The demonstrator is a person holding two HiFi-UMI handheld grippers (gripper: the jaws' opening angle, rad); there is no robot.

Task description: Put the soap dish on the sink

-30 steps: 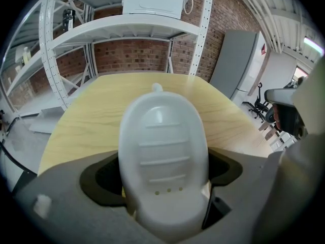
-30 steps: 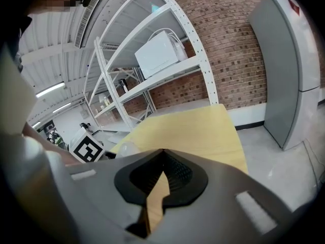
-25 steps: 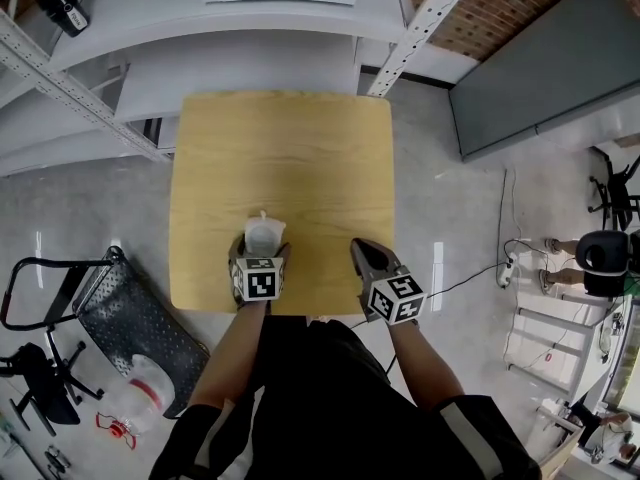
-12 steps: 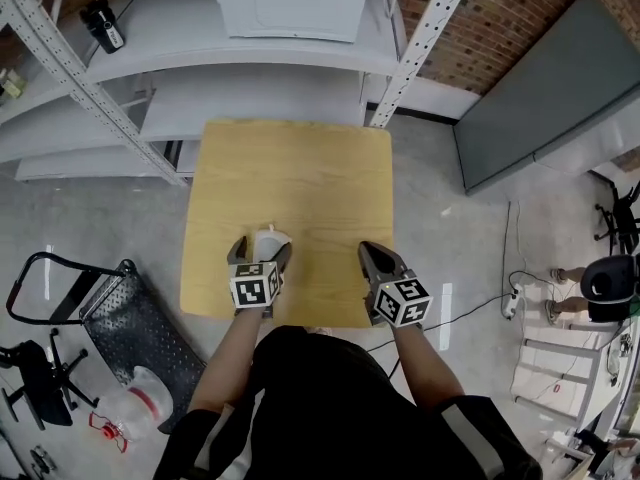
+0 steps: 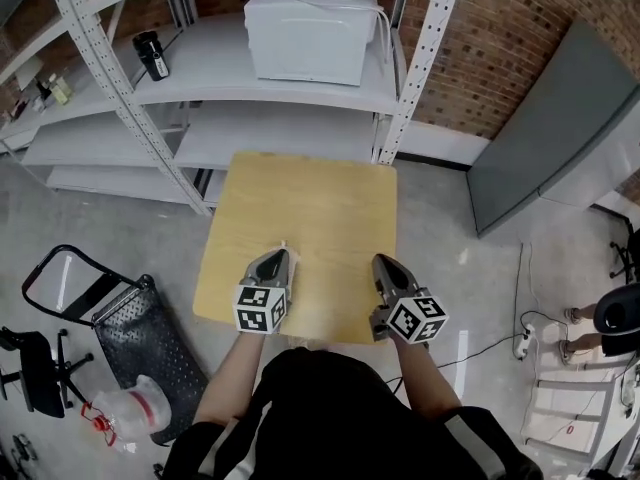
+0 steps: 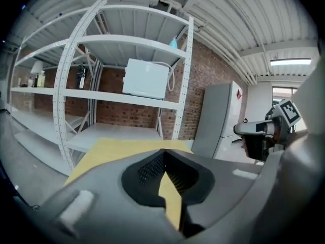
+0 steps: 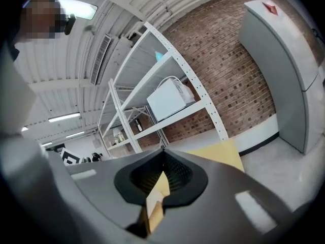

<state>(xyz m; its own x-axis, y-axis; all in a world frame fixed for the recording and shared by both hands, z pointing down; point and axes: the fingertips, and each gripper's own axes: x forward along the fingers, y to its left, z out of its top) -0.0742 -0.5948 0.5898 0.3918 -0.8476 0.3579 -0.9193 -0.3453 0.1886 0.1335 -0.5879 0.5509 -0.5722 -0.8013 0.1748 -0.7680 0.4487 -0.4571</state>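
Observation:
My left gripper [image 5: 275,256] hangs over the near left part of the yellow wooden table [image 5: 300,193], its jaws shut tip to tip with nothing between them [image 6: 163,150]. Only a thin white sliver [image 5: 283,245] shows beside its tip; the white soap dish is otherwise hidden under the gripper. My right gripper [image 5: 386,262] is level with it over the table's near right part, also shut and empty [image 7: 162,148]. The left gripper view shows the right gripper [image 6: 261,131] off to its right. No sink is in view.
White metal shelving [image 5: 290,88] stands behind the table, with a white box-shaped appliance [image 5: 312,23] on a shelf. A brick wall [image 5: 510,38] and a grey cabinet [image 5: 560,128] are at the right. A black cart [image 5: 120,318] and a plastic bag [image 5: 125,408] sit on the floor at the left.
Both grippers have risen above the table. The left jaws, open around the white dish earlier, are now shut, and the dish has gone out of sight beneath them. More shelving shows in the head view.

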